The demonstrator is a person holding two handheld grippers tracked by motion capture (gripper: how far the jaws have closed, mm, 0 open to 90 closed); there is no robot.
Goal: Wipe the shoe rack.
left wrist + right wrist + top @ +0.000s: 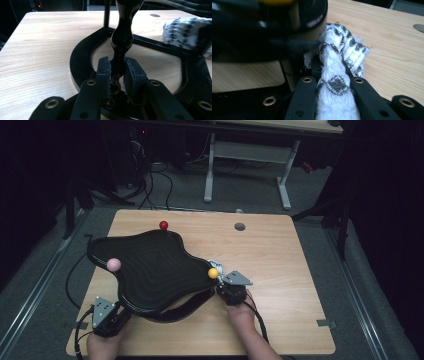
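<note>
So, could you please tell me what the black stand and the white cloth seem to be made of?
The black stand looks like glossy moulded plastic or lacquered metal; its post throws bright highlights. The white cloth looks like a soft knit with a dark pattern: loops and frayed threads show at its edge.

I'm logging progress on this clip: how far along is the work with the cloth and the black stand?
Done: the left gripper is clamped on a post of the black stand, steadying it. In hand: the right gripper is shut on the white patterned cloth, pressed against the stand's edge under the yellow ball. Left: apparently the rest of the stand; I can't tell which parts are already wiped.
</note>
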